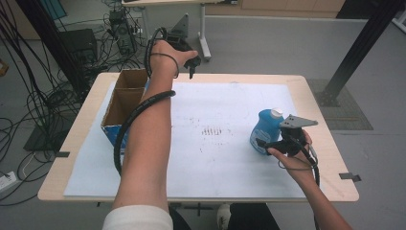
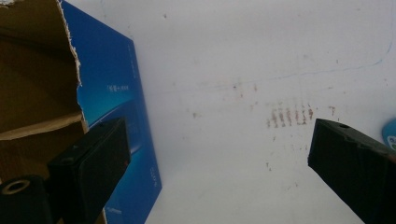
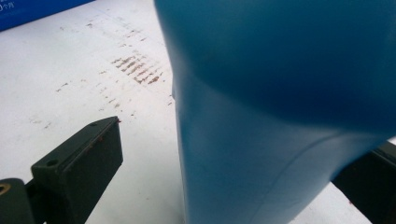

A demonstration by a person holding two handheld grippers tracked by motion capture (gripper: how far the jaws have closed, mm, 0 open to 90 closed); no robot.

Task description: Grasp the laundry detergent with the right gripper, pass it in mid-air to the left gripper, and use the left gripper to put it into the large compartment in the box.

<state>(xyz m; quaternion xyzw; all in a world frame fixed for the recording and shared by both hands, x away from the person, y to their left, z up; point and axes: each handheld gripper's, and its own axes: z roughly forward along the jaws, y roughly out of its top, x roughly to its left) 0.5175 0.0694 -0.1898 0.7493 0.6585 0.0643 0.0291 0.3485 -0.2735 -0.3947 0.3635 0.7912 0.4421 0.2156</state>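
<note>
The blue bottle [image 1: 265, 130] stands upright on the counter [image 1: 316, 96], well apart from the cardboard box [image 1: 125, 98]. The right gripper [image 1: 268, 146] straddles the bottle, fingers spread, not yet clamped. The left gripper [image 1: 192, 67] hangs released beyond the box. Grasp and transfer remain.

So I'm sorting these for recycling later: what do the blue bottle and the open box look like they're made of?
The blue bottle looks like smooth, opaque moulded plastic with a soft sheen and a white cap. The open box looks like cardboard: brown, matte inside, with a ragged torn edge, and a glossy blue printed outer face in the left gripper view.
</note>
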